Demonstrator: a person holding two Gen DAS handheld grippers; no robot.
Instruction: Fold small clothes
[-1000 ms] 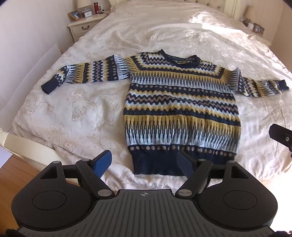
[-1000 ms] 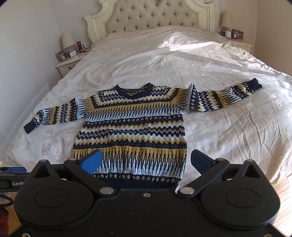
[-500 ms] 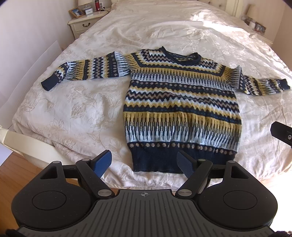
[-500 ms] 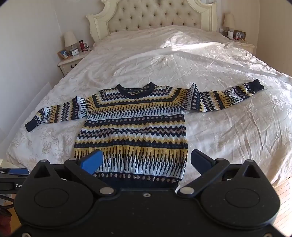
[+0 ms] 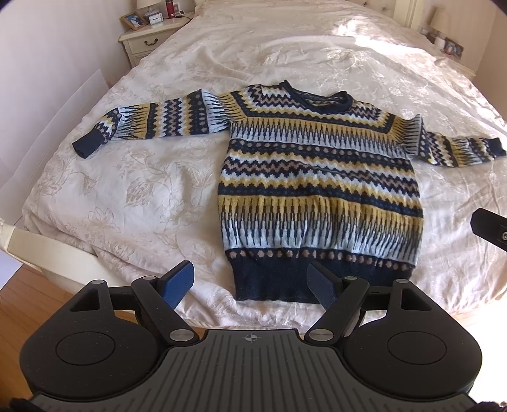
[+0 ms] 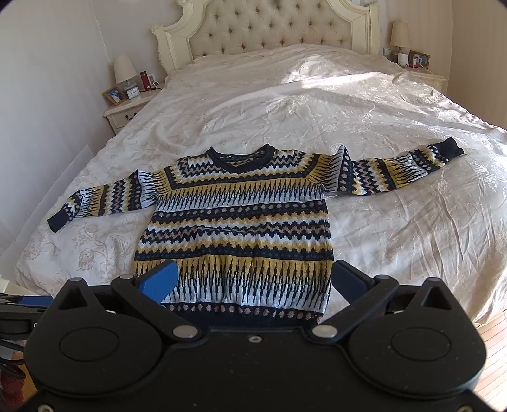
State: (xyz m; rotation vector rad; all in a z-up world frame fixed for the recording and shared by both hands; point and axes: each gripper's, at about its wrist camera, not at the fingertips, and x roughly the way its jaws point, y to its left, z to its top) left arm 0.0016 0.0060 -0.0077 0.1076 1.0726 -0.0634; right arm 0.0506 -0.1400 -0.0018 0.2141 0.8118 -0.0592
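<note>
Lying flat and face up on the cream floral bedspread of the bed is a patterned knit sweater in navy, mustard, pale blue and tan bands. Its neck points toward the tufted headboard and its navy hem sits close to the foot edge of the mattress. Both sleeves stretch straight out to the sides, each ending in a navy cuff; the sleeve on the left of the views and the one on the right rest fully on the bedspread.

The left tool hangs above the foot of the bed with its jaws spread wide and nothing between them; its blue pads frame the hem's left corner without touching the knit. The right tool is likewise released, jaws wide apart, hovering over the lower part of the sweater body, empty. A dark edge of the right tool shows at the far right of the left wrist view, and part of the left tool shows at the lower left of the right wrist view, so the two sit side by side.

A nightstand with a lamp, a photo frame and small items stands beside the headboard on the left, and another with a lamp stands on the right. Wooden floor shows beneath the bed's foot.
</note>
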